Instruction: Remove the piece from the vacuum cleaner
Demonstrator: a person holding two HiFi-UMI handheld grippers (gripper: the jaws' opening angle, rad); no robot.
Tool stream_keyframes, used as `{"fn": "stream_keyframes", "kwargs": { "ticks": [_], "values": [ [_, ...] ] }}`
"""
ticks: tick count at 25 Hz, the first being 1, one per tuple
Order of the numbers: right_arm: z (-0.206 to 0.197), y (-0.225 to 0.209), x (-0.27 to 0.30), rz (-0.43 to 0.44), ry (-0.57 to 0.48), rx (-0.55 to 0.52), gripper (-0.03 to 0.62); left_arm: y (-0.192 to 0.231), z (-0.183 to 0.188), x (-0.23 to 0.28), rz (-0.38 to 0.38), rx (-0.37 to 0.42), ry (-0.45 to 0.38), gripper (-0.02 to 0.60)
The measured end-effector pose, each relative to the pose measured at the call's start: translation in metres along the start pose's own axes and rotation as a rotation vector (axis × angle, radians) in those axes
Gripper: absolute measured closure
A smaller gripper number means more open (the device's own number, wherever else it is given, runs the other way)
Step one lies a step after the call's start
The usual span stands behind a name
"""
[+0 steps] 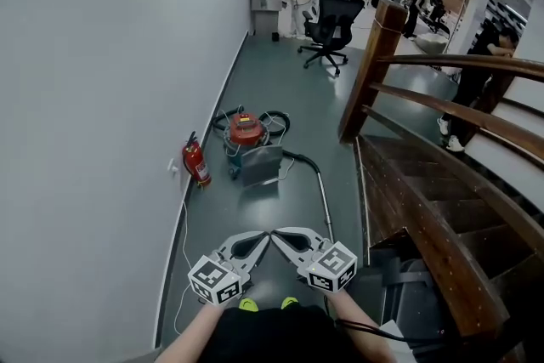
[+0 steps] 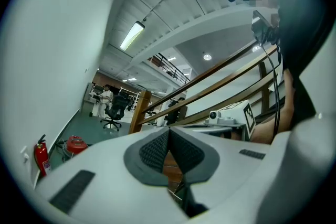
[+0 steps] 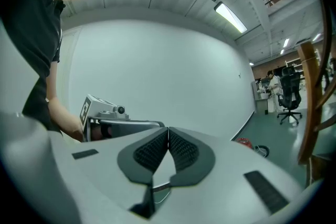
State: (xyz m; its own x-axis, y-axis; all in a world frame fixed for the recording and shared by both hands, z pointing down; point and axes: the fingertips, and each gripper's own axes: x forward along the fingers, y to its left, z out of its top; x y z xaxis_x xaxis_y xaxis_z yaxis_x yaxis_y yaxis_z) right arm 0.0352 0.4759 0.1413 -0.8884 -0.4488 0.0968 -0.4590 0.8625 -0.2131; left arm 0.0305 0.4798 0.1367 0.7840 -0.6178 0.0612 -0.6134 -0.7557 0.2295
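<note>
Head view: the vacuum [image 1: 246, 132], red-topped, sits on the floor by the wall, well ahead of both grippers, its hose [image 1: 277, 120] looped behind and a thin wand [image 1: 324, 200] running back toward the stairs [image 1: 442, 208]. Left gripper [image 1: 259, 241] and right gripper [image 1: 282, 235] are held low, tips nearly meeting; each gripper view shows pads pressed together, nothing between. The wand looks the likely piece: probably stiff, light, smooth metal, apt to slip, so clamp it near its hose joint while the other gripper steadies the body
</note>
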Motion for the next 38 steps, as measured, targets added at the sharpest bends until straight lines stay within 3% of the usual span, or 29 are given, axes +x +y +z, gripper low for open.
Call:
{"fn": "stream_keyframes", "kwargs": {
  "ticks": [24,38],
  "values": [
    [-0.017,0.024,0.033,-0.042,0.094,-0.027,0.577,0.020,-0.012,-0.037,-0.023,-0.077,0.015,0.575],
    [-0.015,-0.037,0.071,0.002,0.125,-0.044,0.577,0.081,-0.010,0.003,0.046,-0.123,0.035,0.575]
  ]
}}
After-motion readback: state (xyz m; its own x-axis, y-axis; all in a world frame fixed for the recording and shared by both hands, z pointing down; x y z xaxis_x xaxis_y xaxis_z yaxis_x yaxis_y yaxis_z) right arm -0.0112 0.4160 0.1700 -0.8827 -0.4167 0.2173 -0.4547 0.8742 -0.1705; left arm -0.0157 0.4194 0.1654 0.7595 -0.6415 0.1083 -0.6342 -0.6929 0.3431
